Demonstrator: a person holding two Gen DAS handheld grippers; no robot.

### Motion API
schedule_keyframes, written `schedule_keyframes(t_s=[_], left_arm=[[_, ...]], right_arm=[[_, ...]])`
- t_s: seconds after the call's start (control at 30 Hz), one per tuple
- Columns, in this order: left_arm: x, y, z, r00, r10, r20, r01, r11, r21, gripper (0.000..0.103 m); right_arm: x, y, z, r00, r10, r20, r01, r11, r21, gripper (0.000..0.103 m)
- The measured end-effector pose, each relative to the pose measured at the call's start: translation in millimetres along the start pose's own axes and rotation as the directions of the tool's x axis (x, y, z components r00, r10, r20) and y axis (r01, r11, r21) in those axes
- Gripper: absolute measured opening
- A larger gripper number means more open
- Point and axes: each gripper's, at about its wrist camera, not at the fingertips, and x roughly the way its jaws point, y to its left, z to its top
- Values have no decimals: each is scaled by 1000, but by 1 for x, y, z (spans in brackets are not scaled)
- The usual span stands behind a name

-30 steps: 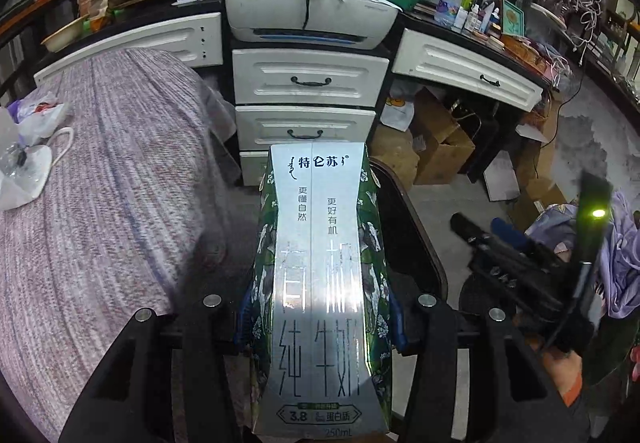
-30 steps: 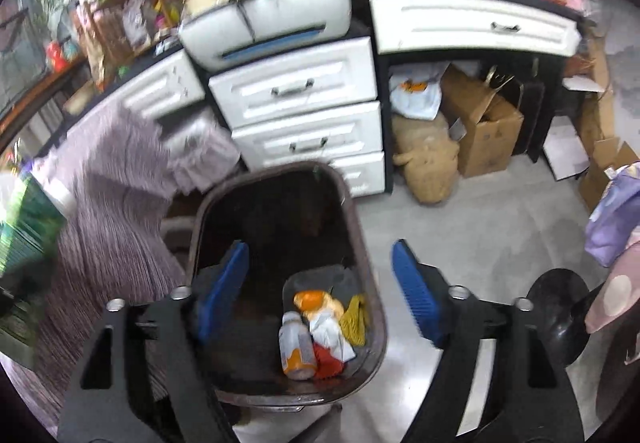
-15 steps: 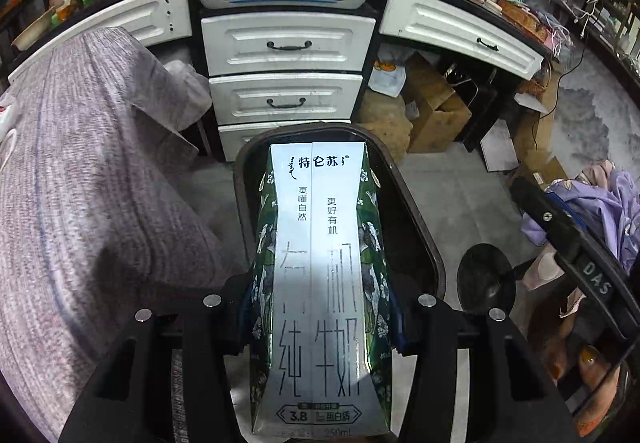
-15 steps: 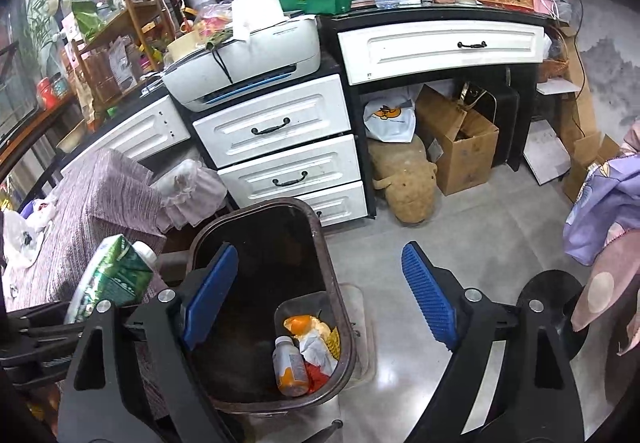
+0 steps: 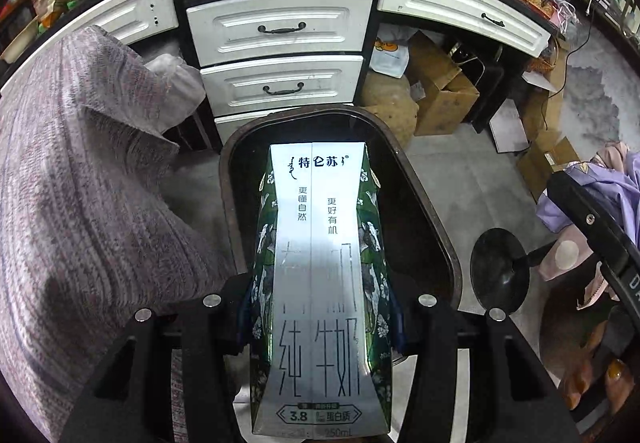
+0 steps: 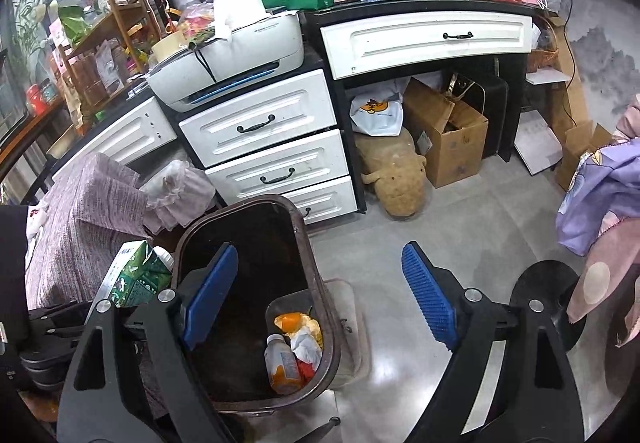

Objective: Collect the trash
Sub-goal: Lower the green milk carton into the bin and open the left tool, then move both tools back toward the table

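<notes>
Milk carton (image 5: 320, 283) | clamped in left gripper (image 5: 320, 327) | above bin (image 5: 424, 199)

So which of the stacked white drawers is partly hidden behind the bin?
The bottom drawer of the stack; the bin rim covers its lower left, while the two above show fully.

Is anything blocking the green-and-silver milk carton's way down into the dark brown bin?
Nothing visible does. The left tool holds the green-and-silver milk carton above the dark brown plastic bin, whose mouth is open; the orange bottle and wrappers lie at its bottom.
</notes>
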Motion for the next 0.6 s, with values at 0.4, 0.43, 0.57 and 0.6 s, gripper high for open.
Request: schedule_keyframes(t_s=[0.4,0.43,0.57,0.6], left_arm=[[-7,-6,-3,1000,-12,18,12,1000,17,86],[-12,-4,-5,1000,-10,29,9,1000,14,87],[-33,1,-9,997,-9,82,8,1000,7,91],[-39,2,-10,995,-3,98,2,1000,4,92]], right_arm=[[3,-3,0,1000,-8,-9,8,1000,6,83],[2,-3,0,1000,-6,-8,6,1000,7,83],[0,-1,0,1000,0,-7,0,1000,8,83],[0,-1,1,1000,1,-8,-1,1000,9,83]])
